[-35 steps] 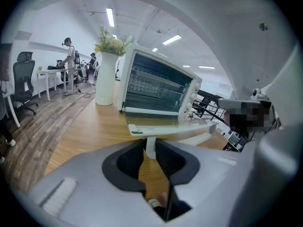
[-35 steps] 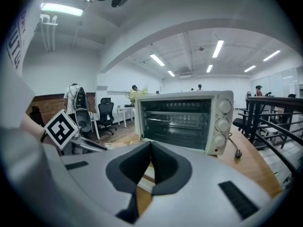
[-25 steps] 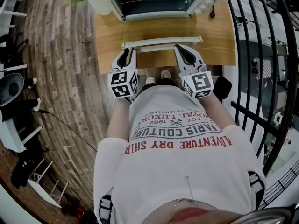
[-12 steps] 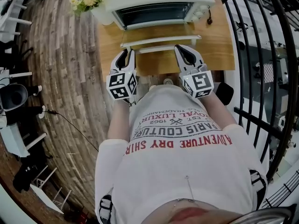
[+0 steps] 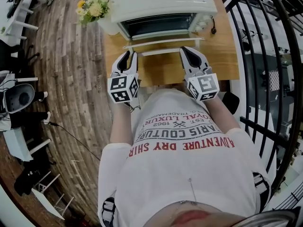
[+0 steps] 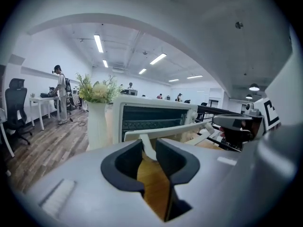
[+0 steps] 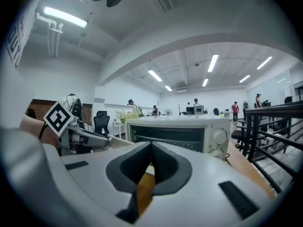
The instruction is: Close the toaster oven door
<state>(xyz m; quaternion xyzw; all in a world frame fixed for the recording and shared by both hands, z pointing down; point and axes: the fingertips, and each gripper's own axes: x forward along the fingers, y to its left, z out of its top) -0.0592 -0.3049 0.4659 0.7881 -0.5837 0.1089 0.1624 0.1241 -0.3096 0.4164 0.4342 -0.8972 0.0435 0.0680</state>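
Toaster oven [image 5: 161, 1]: a white box with a dark cavity, standing on a wooden table [image 5: 218, 44]. Its door [image 5: 163, 42] is open. It hinges along the oven's bottom front edge and tips out toward the person. The pane is clear, so the table's wood shows through it. A white frame rims the pane, and a white handle [image 5: 161, 51] runs along the free edge on short posts. A wire rack [image 6: 151, 124] crosses the cavity, and two round white dials [image 7: 218, 137] sit one above the other on the oven's right front. Any print beside them is too small to read. A white vase of flowers [image 5: 97, 11] stands just left of the oven. The left gripper [image 6: 149, 143] is at the handle's left end. Its jaws are partly apart and the left post [image 6: 147, 151] shows in the gap at their tips, though the pads do not clearly pinch it. The right gripper [image 7: 151, 144] is at the handle's right end. Its jaw tips are together with nothing between them, and only wood shows in the wedge lower down. Each gripper carries a cube with black-and-white square markers. In front of the oven, the person's shirt [image 5: 184, 141] carries upside-down print that includes "PARIS COUTURE", "EST. 1962", "TRADEMARK" and, in red, "ADVENTURE DRY SHIR".
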